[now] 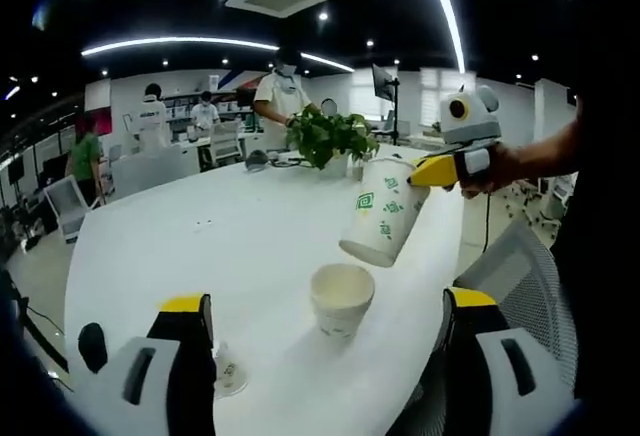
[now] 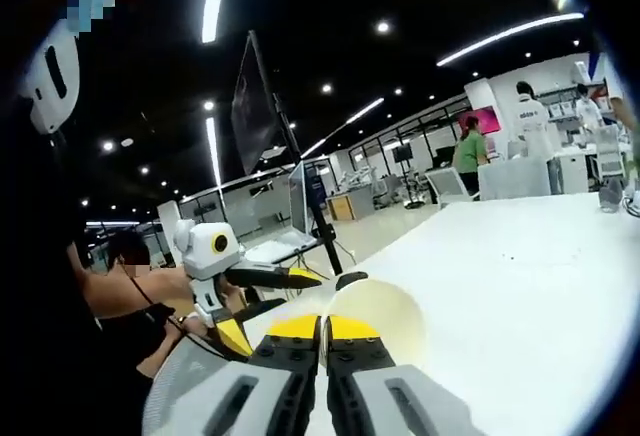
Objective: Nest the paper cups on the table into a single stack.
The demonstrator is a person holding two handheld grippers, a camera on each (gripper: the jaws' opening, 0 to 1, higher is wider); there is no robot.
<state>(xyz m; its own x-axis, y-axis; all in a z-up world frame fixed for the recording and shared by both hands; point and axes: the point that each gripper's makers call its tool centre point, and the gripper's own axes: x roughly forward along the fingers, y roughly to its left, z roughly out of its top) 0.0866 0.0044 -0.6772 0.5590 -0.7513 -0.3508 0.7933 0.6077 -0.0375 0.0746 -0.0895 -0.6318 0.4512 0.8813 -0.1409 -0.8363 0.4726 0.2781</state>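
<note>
A white paper cup (image 1: 342, 299) with green print stands upright on the white table (image 1: 200, 236), ahead of my left gripper (image 1: 327, 306), whose jaws are spread wide open on either side of it. A second cup (image 1: 383, 212) hangs tilted in the air above and to the right of the first, its mouth up. My right gripper (image 1: 435, 169) comes in from the right, shut on that cup's rim. In the right gripper view the right gripper (image 2: 322, 328) pinches the rim of the held cup (image 2: 385, 316), and the left gripper (image 2: 298, 291) shows open at the left.
A potted plant (image 1: 330, 138) stands at the far side of the table, with people and desks behind it. A grey chair (image 1: 520, 266) sits by the table's right edge. A small flat object (image 1: 230, 371) lies near my left jaw. A monitor (image 2: 300, 196) stands beyond the table.
</note>
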